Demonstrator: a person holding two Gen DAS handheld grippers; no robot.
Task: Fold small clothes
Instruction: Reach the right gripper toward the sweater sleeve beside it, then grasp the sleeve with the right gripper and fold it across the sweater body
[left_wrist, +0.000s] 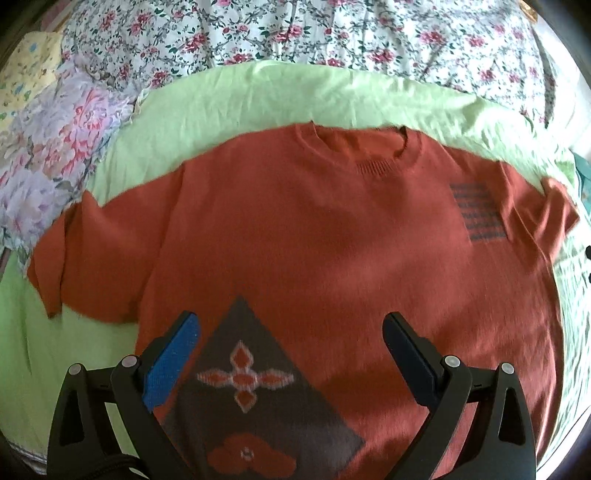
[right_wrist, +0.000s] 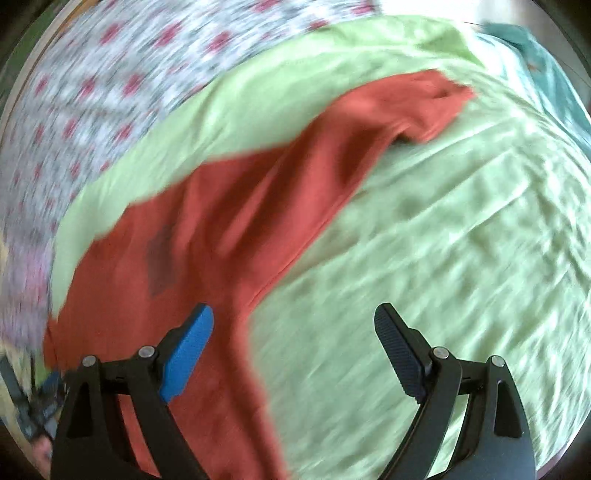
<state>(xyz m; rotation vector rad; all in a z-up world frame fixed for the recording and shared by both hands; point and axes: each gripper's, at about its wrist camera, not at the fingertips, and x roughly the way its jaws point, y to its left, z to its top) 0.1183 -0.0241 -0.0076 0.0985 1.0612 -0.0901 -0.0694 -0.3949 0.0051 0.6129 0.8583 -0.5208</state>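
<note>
A rust-orange T-shirt (left_wrist: 314, 229) lies spread flat, front side up, on a light green sheet (left_wrist: 229, 99). Its round collar (left_wrist: 360, 142) points toward the far edge of the sheet, and both short sleeves are spread out to the sides. The left sleeve (left_wrist: 70, 251) reaches out over the sheet's left part, while the right sleeve (left_wrist: 554, 210) lies close to the sheet's right edge. A dark block of striped print (left_wrist: 478, 210) sits on the chest near the right sleeve. Lower down there is a dark grey triangle (left_wrist: 255, 373) with a cross-shaped orange and white motif.

The left gripper (left_wrist: 291, 354) hovers over the lower part of the shirt with its jaws spread wide and nothing between them. Its blue pad (left_wrist: 171, 363) is above the shirt's left side seam, and its dark pad (left_wrist: 408, 360) is above plain orange cloth.

In the right wrist view, which is blurred, the T-shirt (right_wrist: 207, 229) runs diagonally. The right gripper (right_wrist: 295, 350) is also wide open and holds nothing. It hangs over the shirt's right side edge, with the blue pad (right_wrist: 188, 354) above orange cloth and the dark pad (right_wrist: 400, 354) above the bare green sheet (right_wrist: 443, 240).

Beyond the sheet's far edge lies a white bedspread with pink flowers (left_wrist: 295, 33). A pale floral cloth (left_wrist: 55, 140) lies off the far left corner. A teal cloth (right_wrist: 546, 66) lies past the far right corner.
</note>
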